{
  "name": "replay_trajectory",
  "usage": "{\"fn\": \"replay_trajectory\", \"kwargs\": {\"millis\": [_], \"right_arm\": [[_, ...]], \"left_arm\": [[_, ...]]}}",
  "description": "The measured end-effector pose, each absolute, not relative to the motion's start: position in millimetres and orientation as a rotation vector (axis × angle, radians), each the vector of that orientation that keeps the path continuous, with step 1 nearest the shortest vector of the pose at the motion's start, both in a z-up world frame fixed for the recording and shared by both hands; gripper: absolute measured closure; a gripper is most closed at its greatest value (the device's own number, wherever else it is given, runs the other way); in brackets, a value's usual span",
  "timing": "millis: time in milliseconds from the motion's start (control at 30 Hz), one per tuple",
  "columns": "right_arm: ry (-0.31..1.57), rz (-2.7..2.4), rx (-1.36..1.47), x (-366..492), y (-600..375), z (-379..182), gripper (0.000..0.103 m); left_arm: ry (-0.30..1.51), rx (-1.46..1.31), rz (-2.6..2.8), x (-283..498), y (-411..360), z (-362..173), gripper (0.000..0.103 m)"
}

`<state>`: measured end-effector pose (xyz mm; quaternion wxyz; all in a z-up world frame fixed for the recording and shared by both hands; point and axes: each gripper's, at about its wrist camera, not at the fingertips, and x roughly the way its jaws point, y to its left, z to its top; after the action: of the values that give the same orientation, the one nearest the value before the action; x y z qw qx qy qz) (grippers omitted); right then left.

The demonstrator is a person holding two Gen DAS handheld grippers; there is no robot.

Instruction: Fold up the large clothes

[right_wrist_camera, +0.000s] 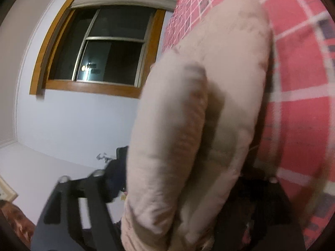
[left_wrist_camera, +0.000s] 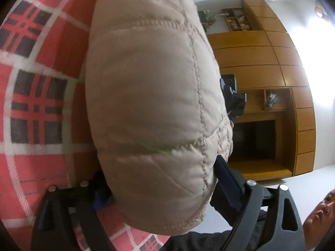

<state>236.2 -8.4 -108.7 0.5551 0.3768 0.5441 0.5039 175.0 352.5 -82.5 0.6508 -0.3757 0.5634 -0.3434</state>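
Note:
A beige quilted padded garment (left_wrist_camera: 150, 96) fills the middle of the left wrist view, held up in front of a red plaid sheet. My left gripper (left_wrist_camera: 159, 190) is shut on its lower fold, and the cloth bulges out between the two black fingers (left_wrist_camera: 228, 179). In the right wrist view the same beige garment (right_wrist_camera: 199, 129) is blurred and hangs close to the lens. My right gripper (right_wrist_camera: 184, 179) is shut on a thick fold of it, one black finger (right_wrist_camera: 98, 184) showing at the left, the other mostly hidden by cloth.
The red, white and dark plaid bed sheet (left_wrist_camera: 35, 96) lies behind the garment, also at the right as plaid sheet (right_wrist_camera: 299, 79). A wooden wall cabinet (left_wrist_camera: 268, 87) and a dark window (right_wrist_camera: 104, 48) stand beyond. A person's head (left_wrist_camera: 322, 211) is at the lower edge.

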Motion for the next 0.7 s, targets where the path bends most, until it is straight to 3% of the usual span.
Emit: {"fn": "replay_trajectory", "kwargs": {"millis": [67, 200, 367, 500, 633, 700], "right_arm": [[1.252, 1.168, 0.854, 234, -20, -89, 0.016], [1.131, 1.045, 0.745, 221, -58, -54, 0.017], [0.962, 1.067, 0.679, 199, -77, -9, 0.045], [1.002, 1.144, 0.645, 192, -44, -8, 0.052], [1.061, 1.138, 0.671, 196, -23, -28, 0.054], [1.108, 1.114, 0.68, 194, -19, -52, 0.064]], "left_arm": [[1.267, -0.8, -0.748, 173, 356, -69, 0.01], [1.152, -0.733, -0.525, 156, 405, -32, 0.009], [0.965, -0.755, -0.679, 122, 395, 18, 0.009], [0.926, -0.865, -0.973, 118, 352, 19, 0.009], [1.032, -0.889, -0.934, 132, 340, -19, 0.01], [1.063, -0.929, -0.913, 136, 344, -43, 0.014]]}}
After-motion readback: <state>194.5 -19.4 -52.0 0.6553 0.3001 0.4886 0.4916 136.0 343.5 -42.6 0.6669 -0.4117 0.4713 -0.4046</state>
